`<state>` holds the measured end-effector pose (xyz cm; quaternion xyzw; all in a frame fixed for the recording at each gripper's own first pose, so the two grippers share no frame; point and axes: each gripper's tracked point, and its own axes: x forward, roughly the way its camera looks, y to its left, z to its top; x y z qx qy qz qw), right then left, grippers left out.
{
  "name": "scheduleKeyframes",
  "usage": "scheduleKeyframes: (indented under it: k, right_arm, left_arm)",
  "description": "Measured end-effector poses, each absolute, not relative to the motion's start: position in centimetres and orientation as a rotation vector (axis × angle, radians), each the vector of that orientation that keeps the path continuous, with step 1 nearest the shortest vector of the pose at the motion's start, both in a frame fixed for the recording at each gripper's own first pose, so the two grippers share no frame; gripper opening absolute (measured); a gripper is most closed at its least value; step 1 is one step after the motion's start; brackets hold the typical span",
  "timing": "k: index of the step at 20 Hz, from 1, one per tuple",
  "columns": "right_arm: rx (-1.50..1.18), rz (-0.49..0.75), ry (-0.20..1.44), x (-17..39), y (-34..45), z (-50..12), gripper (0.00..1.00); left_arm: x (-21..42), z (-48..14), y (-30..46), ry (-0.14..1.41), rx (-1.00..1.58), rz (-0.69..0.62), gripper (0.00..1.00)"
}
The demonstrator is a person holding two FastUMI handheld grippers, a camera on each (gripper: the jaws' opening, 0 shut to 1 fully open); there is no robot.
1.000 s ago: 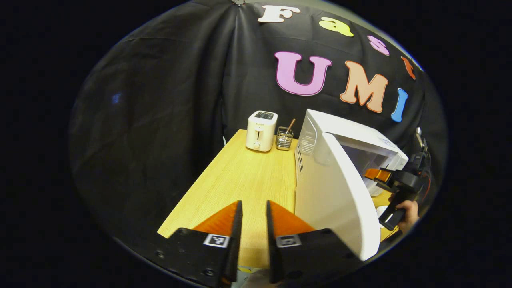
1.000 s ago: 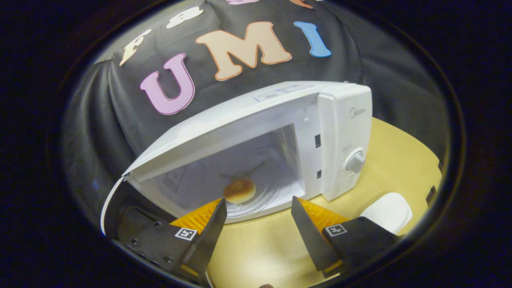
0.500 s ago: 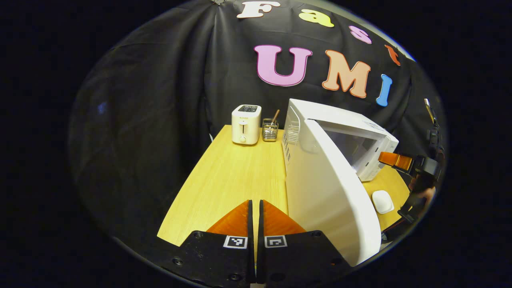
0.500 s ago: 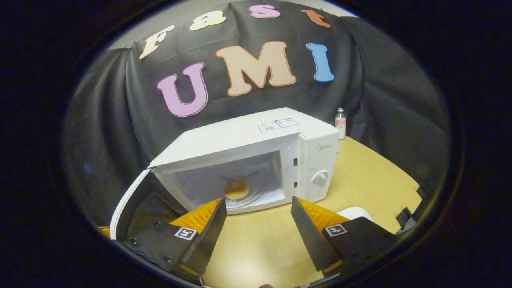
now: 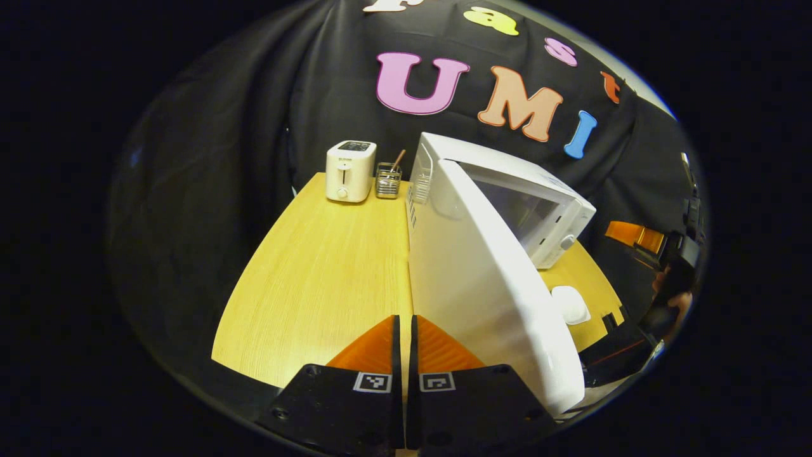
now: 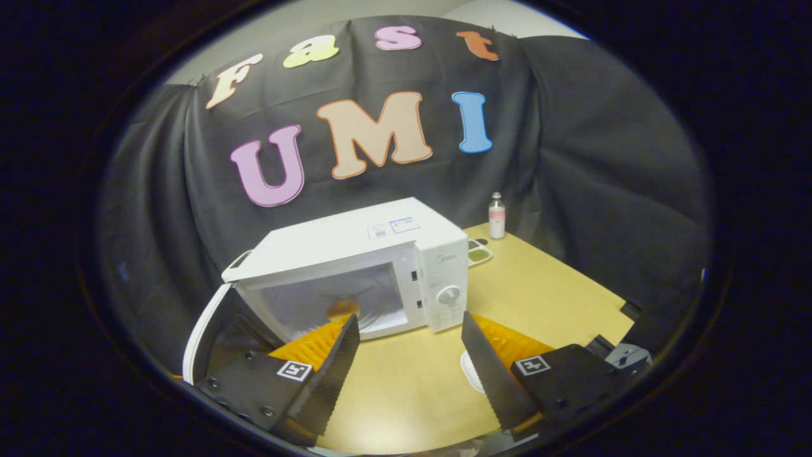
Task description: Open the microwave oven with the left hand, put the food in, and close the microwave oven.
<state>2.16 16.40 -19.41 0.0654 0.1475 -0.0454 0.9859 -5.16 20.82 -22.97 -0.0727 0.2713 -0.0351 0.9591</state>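
Observation:
The white microwave point(image 6: 342, 244) stands on the wooden table point(image 6: 539, 292) with its door point(image 6: 202, 330) swung wide to the left. Inside, a browned bun point(image 6: 342, 306) lies on the turntable. In the right gripper view my right gripper point(image 6: 409, 317) is open and empty, held back from the oven's mouth. In the left gripper view my left gripper point(image 5: 404, 320) is shut on nothing, just left of the door's outer face point(image 5: 482, 285). The right gripper point(image 5: 641, 238) also appears far right there, held by a hand point(image 5: 675, 298).
A white toaster point(image 5: 350, 170) and a wire utensil holder point(image 5: 387, 181) stand at the table's back left. A small white dish point(image 5: 569, 303) lies in front of the microwave. A bottle point(image 6: 497, 216) and a small tray point(image 6: 479, 254) sit behind its right side.
My right gripper drew back from the oven, leaving the bun inside. My left gripper went from slightly open to shut and pulled back. The door stayed open.

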Motion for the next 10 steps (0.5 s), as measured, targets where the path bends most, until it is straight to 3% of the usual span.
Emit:
scheduleKeyframes:
  k: [10]
  right_arm:
    - [0.114, -0.175, 0.283, 0.3, 10.7, -16.9, 1.0]
  left_arm:
    - [-4.6, -22.5, 16.6, 0.575, -0.084, -0.161, 0.01]
